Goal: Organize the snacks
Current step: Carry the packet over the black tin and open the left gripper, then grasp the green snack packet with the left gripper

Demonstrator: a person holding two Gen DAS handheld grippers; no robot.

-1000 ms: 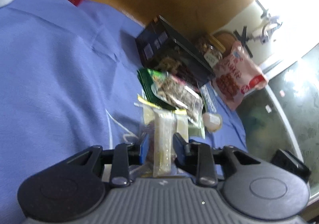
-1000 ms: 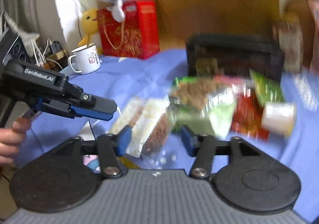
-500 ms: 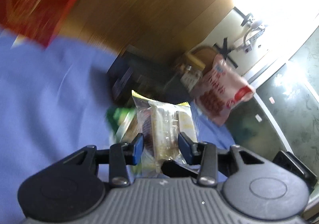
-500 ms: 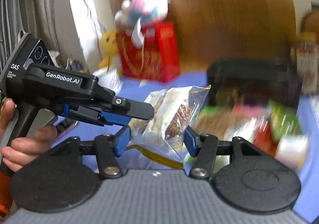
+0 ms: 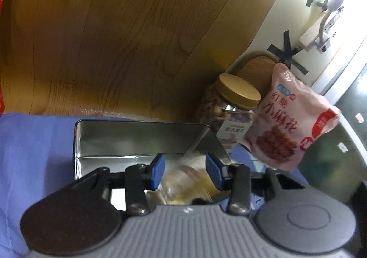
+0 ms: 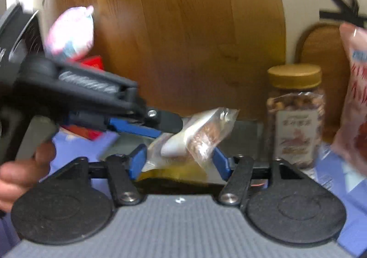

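A clear bag of small snack bars (image 5: 183, 180) shows blurred between and just below the blue pads of my left gripper (image 5: 185, 170), over the open metal tin (image 5: 137, 123). The left jaws stand apart and the pads do not visibly press on the bag. In the right wrist view the bag (image 6: 197, 136) hangs tilted at the tip of the left gripper (image 6: 169, 124), above the tin (image 6: 248, 131). It also lies between the pads of my right gripper (image 6: 179, 159), whose jaws are opening without pinching it.
A nut jar (image 5: 231, 106) with a gold lid and a pink snack bag (image 5: 286, 129) stand right of the tin against a wooden panel. Blue cloth (image 5: 34, 154) covers the table. A plush toy (image 6: 71, 30) and a red bag (image 6: 91, 63) sit far left. A hand (image 6: 23, 170) holds the left gripper.
Both grippers rose from the snack pile on the cloth and travelled to the tin, bringing the clear bag along. The left jaws widened and the bag sank lower between them.
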